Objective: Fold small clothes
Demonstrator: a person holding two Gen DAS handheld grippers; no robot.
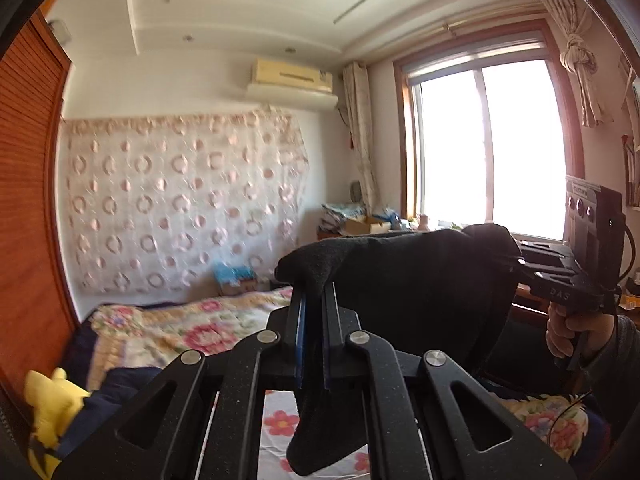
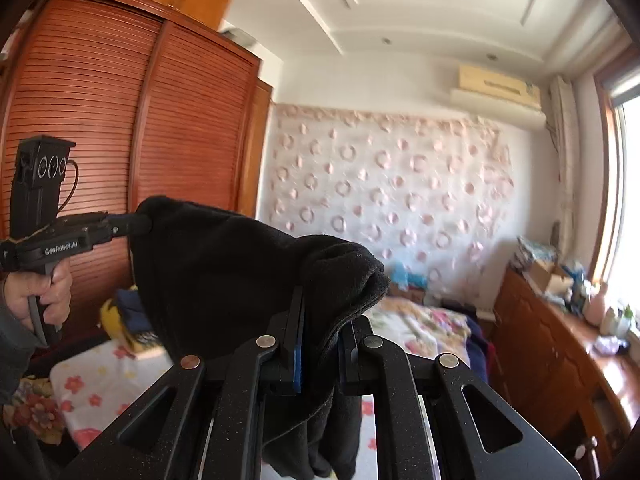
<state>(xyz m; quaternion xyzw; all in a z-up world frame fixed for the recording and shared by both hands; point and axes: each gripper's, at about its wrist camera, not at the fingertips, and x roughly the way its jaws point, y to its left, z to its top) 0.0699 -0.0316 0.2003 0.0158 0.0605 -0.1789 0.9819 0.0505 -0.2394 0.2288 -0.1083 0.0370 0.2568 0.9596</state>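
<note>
A small black knitted garment (image 1: 408, 280) hangs in the air above the bed, stretched between both grippers. My left gripper (image 1: 314, 292) is shut on one of its corners, and a strip of the cloth dangles below the jaws. In the right wrist view, my right gripper (image 2: 320, 312) is shut on the other end of the black garment (image 2: 224, 264), which bunches over its fingers. Each view shows the other gripper from the side: the right gripper (image 1: 520, 260) at the right edge, the left gripper (image 2: 140, 224) at the left, each held by a hand.
Below lies a bed with a floral quilt (image 1: 168, 324) and a white flowered sheet (image 2: 96, 384). A yellow plush toy (image 1: 52, 408) sits by the louvred wooden wardrobe (image 2: 100, 128). A wooden dresser (image 2: 536, 340) with clutter stands under the window (image 1: 488, 148).
</note>
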